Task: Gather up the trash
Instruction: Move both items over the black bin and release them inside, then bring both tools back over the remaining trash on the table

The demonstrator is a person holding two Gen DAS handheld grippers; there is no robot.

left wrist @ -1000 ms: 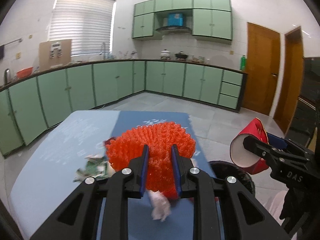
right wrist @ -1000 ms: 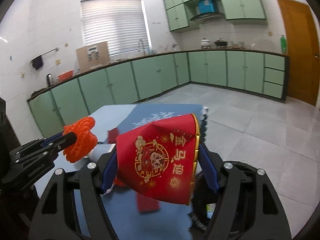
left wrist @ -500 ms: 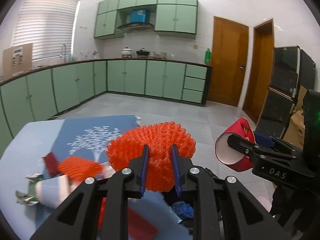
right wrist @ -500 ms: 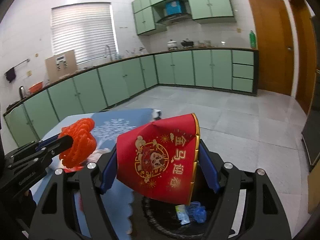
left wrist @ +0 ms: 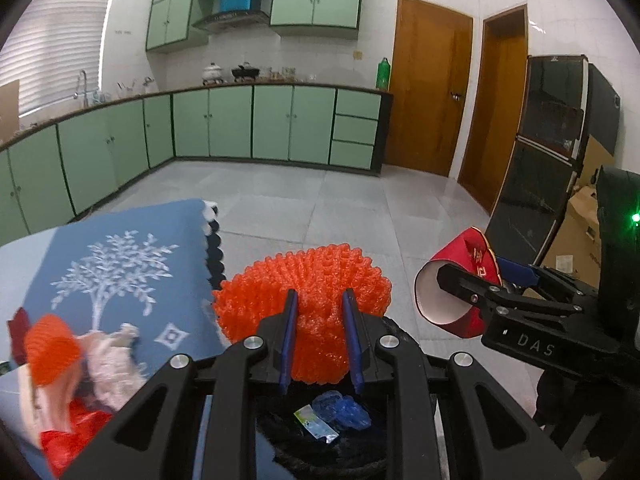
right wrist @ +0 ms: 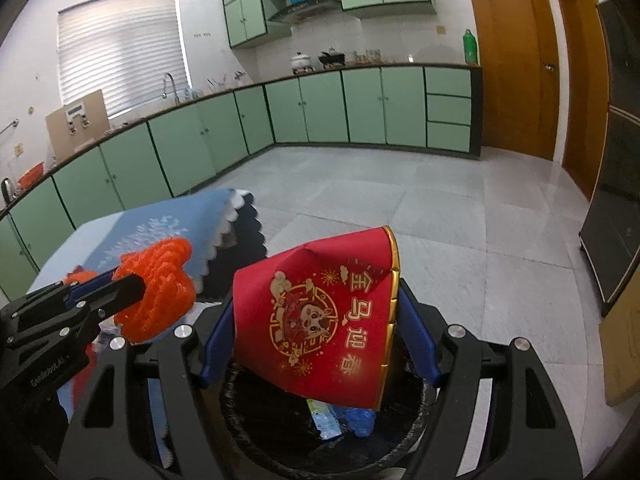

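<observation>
My left gripper (left wrist: 320, 344) is shut on an orange foam fruit net (left wrist: 304, 300) and holds it above the black trash bin (left wrist: 328, 456). The net also shows in the right wrist view (right wrist: 156, 292). My right gripper (right wrist: 316, 344) is shut on a red paper cup with gold print (right wrist: 320, 312), held over the same bin (right wrist: 280, 420). The cup also shows in the left wrist view (left wrist: 452, 284). A blue wrapper (left wrist: 340, 412) and a small packet lie inside the bin.
A table with a blue cloth (left wrist: 112, 264) stands to the left, with more orange, red and white trash (left wrist: 68, 360) on it. Green cabinets (left wrist: 248, 124) line the far wall. A dark appliance (left wrist: 552, 152) and cardboard stand to the right.
Both grippers have swung right from over the table to above the bin, each still holding its piece of trash.
</observation>
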